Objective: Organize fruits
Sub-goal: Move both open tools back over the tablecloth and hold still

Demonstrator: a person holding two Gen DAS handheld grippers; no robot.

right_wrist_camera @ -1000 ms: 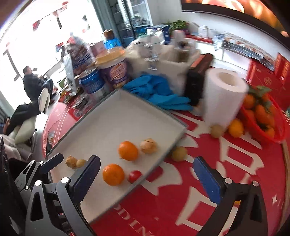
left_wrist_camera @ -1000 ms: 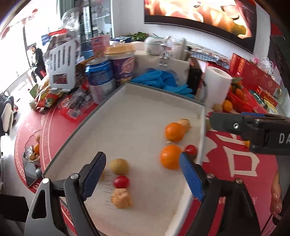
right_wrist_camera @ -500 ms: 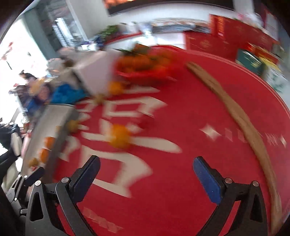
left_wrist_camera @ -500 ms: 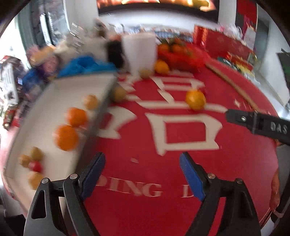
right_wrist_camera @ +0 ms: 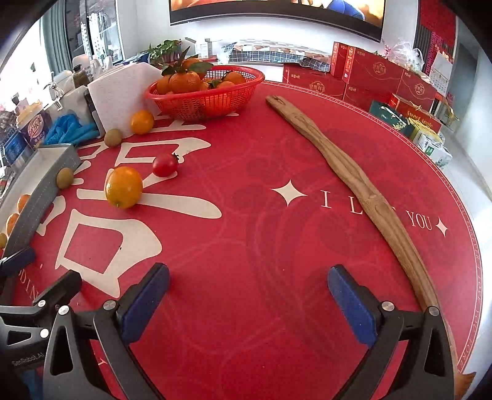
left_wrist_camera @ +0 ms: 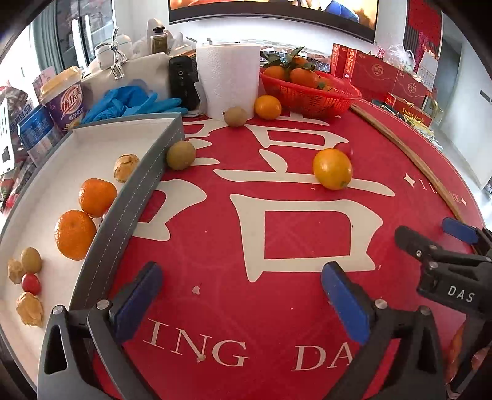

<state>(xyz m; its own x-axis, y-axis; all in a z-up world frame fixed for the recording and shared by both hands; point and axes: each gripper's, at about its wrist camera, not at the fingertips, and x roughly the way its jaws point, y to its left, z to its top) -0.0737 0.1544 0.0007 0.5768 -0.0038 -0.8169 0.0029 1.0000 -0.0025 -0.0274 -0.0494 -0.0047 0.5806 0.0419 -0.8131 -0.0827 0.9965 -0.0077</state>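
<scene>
My left gripper is opening over the bare red tabletop, nothing between its jaws. Ahead lies an orange, a small red fruit, perhaps a tomato, tucked just behind it. The tray sits left.

White wall, bright windows

A: What changed?
B: Both grippers swung off the grey-walled white tray onto the red printed tablecloth.
A: Jaws?
B: The left gripper was opening, empty.
</scene>
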